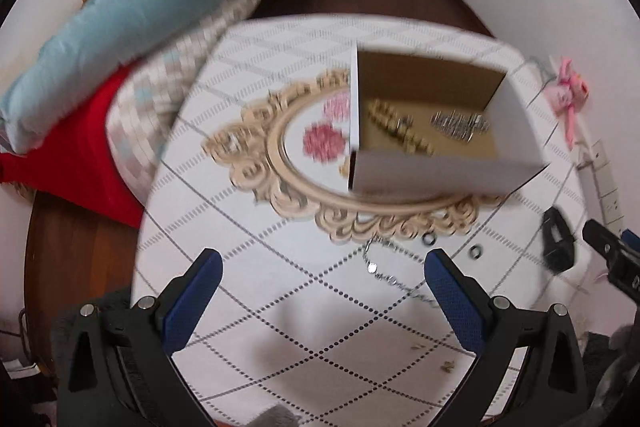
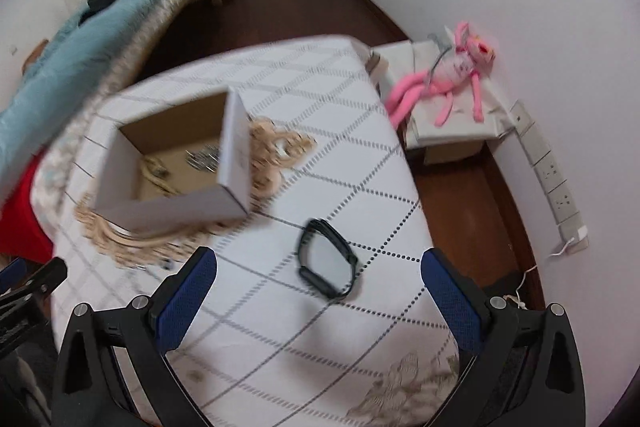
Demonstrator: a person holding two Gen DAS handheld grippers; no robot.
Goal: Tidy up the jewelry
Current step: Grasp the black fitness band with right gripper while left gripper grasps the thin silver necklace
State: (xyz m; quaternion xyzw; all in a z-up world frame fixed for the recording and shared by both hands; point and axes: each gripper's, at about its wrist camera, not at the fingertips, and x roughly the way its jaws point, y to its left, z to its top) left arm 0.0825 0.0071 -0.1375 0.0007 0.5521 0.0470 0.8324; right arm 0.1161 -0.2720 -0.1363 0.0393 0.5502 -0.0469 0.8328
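Observation:
A white cardboard box (image 1: pixel 448 171) stands on an ornate oval mirror (image 1: pixel 304 163) on the table; it holds a gold chain (image 1: pixel 400 129) and a silver piece (image 1: pixel 460 123). A silver chain (image 1: pixel 384 267) and two small rings (image 1: pixel 430 239) lie in front of the mirror, just beyond my open, empty left gripper (image 1: pixel 324 267). A black watch (image 2: pixel 326 259) lies on the cloth between the fingers of my open, empty right gripper (image 2: pixel 320 267). The box also shows in the right wrist view (image 2: pixel 176 167), far left. The watch also shows in the left wrist view (image 1: pixel 556 245).
The table has a white cloth with a diamond pattern (image 1: pixel 304 331). A bed with a blue blanket (image 1: pixel 132 11) and a red cover (image 1: pixel 80 151) is on the left. A pink plush toy (image 2: pixel 452 75) lies on a low stand at the right, by wall sockets (image 2: pixel 556 179).

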